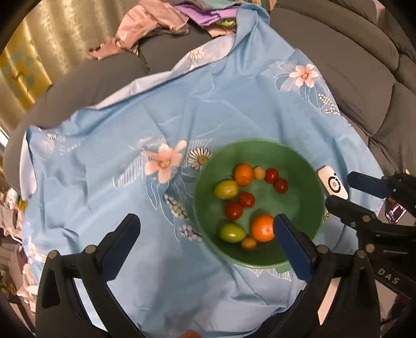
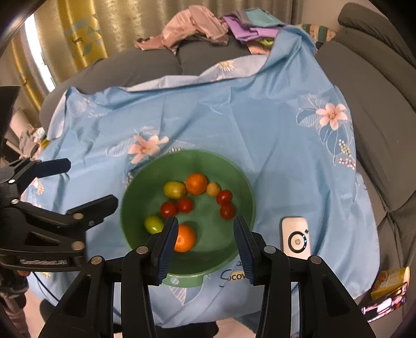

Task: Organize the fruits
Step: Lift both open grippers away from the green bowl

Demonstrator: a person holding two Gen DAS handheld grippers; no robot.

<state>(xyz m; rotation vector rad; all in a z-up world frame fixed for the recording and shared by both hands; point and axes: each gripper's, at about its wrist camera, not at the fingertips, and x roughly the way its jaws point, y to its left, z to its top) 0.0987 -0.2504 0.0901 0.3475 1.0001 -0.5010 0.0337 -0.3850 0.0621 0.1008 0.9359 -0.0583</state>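
A green bowl (image 1: 299, 166) (image 2: 239, 182) sits on a blue floral cloth (image 1: 208, 109) (image 2: 234, 117). It holds two oranges (image 1: 262, 228) (image 2: 185, 238), two green fruits (image 1: 226, 189) (image 2: 153, 224), several red tomatoes (image 1: 234, 210) (image 2: 169, 209) and small yellow ones (image 1: 248, 243) (image 2: 213, 189). My left gripper (image 1: 205, 223) is open and empty, left of and above the bowl's near side; it also shows in the right wrist view (image 2: 89, 182). My right gripper (image 2: 205, 223) is open and empty above the bowl's near rim; it also shows in the left wrist view (image 1: 338, 189).
A white remote (image 2: 296, 238) (image 1: 332, 182) lies on the cloth right of the bowl. Crumpled pink and purple clothes (image 2: 197, 26) (image 1: 161, 23) lie at the back on the grey sofa (image 2: 377, 91) (image 1: 351, 52). A yellow packet (image 2: 390, 282) sits at the cloth's right edge.
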